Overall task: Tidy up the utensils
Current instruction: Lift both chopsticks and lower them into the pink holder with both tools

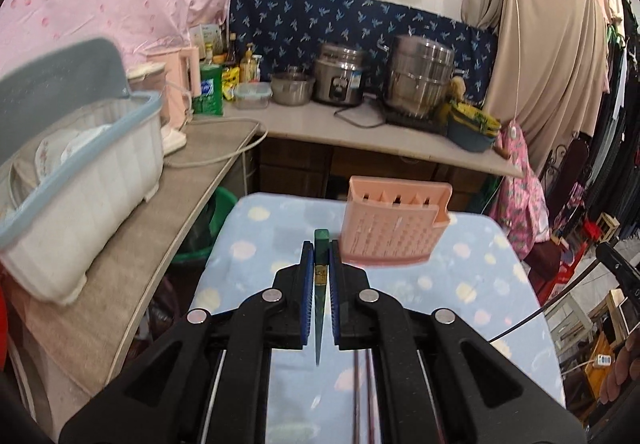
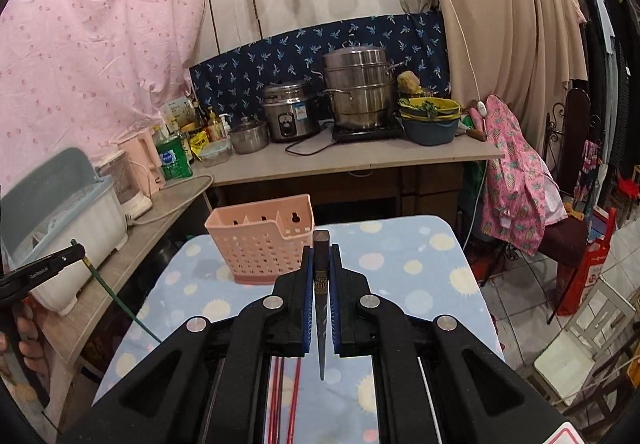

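Green chopstick (image 1: 321, 284) pinched between the blue pads of the left gripper (image 1: 321, 264), thick square end forward, thin tip trailing back toward the camera — held in the air above a small table (image 1: 248, 244) under a pale blue cloth with yellow and pink spots. Dark chopstick (image 2: 321, 284) clamped the same way in the right gripper (image 2: 321, 264), blunt end forward, point aimed back. Both sets of jaws pressed tight onto the sticks, nothing slack.

Just past the fingertips, standing upright on the far part of the cloth: a pink plastic holder (image 1: 390, 224), perforated front wall, slotted divider inside, nothing visible inside. A few more chopsticks (image 2: 286, 396) lying on the cloth under the right gripper — red and dark, half hidden by the tool.

Seen at the left edge of the right wrist view: the left gripper with the green stick angled downward, fingers of a hand (image 2: 28, 336) wrapped round its handle.

Further out, along the left, a counter (image 1: 132, 244) carrying a white dish rack (image 1: 92, 196) with a blue rim and plates inside. Behind, a second counter (image 2: 360, 158) with a rice cooker (image 2: 290, 116), a stacked steel steamer (image 2: 360, 92), a blue basin (image 2: 430, 128), bottles. Pink curtain (image 2: 88, 56) and navy patterned cloth (image 2: 280, 60) on the wall.
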Action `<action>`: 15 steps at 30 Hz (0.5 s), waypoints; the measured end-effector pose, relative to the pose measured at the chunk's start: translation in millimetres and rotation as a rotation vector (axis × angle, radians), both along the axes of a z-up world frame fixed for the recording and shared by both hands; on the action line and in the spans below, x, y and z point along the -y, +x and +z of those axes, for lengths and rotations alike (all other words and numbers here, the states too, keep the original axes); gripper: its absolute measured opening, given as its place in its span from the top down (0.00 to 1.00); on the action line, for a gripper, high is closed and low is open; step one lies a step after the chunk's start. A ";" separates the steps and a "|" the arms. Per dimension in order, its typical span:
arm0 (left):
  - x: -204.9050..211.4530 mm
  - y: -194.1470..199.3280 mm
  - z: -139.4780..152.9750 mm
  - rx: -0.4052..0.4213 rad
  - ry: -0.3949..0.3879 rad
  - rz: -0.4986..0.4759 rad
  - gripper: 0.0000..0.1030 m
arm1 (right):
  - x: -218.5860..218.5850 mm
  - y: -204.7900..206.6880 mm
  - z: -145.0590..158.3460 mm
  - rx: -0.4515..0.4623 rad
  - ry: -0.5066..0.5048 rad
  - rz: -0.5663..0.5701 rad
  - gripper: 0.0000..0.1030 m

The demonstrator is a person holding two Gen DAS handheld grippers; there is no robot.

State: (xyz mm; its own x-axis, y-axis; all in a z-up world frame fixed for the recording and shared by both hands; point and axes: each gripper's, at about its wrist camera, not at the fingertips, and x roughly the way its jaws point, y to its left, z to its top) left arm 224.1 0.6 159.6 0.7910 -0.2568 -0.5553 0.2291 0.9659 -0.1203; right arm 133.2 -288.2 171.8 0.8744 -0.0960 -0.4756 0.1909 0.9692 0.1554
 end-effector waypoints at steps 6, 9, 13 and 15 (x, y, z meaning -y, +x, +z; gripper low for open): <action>24.2 22.8 48.8 0.122 -0.045 -0.008 0.93 | 7.6 44.6 36.9 0.116 0.070 0.033 0.93; 35.8 38.7 75.3 0.191 -0.086 0.003 0.93 | 7.7 74.1 52.6 0.166 0.096 0.048 0.93; 50.0 61.0 96.3 0.280 -0.117 0.033 0.93 | 4.4 114.8 67.8 0.217 0.111 0.050 0.93; 55.3 75.1 98.9 0.295 -0.130 0.041 0.93 | 2.1 132.6 71.4 0.228 0.113 0.047 0.93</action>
State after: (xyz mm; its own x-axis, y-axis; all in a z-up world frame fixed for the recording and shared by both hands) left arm 299.3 -54.7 258.5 0.9240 -0.2752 -0.2655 0.2337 0.9560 -0.1776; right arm 265.7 -290.3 243.2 0.9626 -0.0107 -0.2706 0.0941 0.9502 0.2972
